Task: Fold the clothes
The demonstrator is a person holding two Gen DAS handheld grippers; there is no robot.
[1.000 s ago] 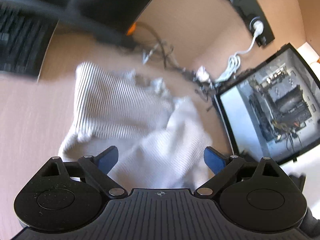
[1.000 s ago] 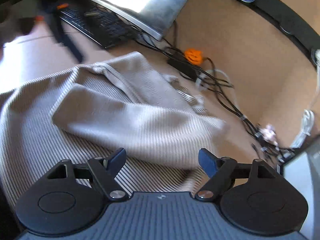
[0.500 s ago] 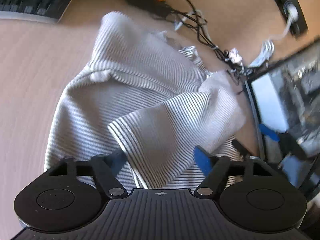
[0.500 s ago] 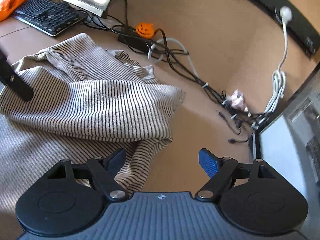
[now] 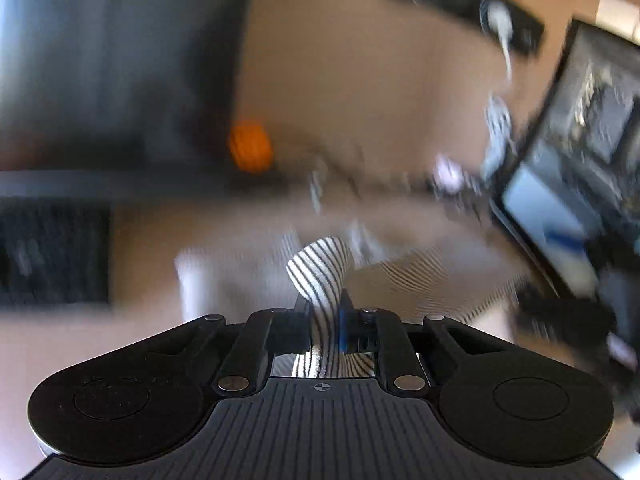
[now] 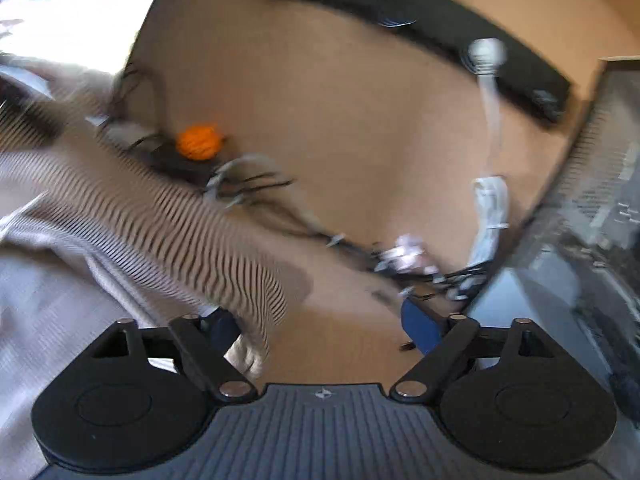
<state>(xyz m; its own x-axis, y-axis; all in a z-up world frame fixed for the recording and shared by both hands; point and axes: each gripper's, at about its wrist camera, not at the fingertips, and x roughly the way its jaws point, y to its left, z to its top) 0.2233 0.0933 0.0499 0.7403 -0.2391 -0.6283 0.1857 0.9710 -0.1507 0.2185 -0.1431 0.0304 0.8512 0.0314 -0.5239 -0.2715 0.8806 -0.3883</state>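
Note:
A beige garment with thin dark stripes (image 5: 420,276) lies on the wooden desk. My left gripper (image 5: 325,320) is shut on a fold of the striped garment, which sticks up between the fingers (image 5: 320,268). In the right wrist view the garment (image 6: 180,232) stretches from the left, lifted, with its edge hanging beside my left blue finger pad. My right gripper (image 6: 324,324) is open and holds nothing. Both views are motion-blurred.
An orange pumpkin-shaped object (image 6: 199,142) and tangled cables (image 6: 360,248) lie at the back of the desk. A computer case (image 5: 572,184) stands at the right. A keyboard (image 5: 52,252) is at the left. A black power strip (image 6: 400,20) runs along the wall.
My left gripper has shut on a fold of the garment and lifted it. My right gripper stays open and has moved closer to the garment's edge.

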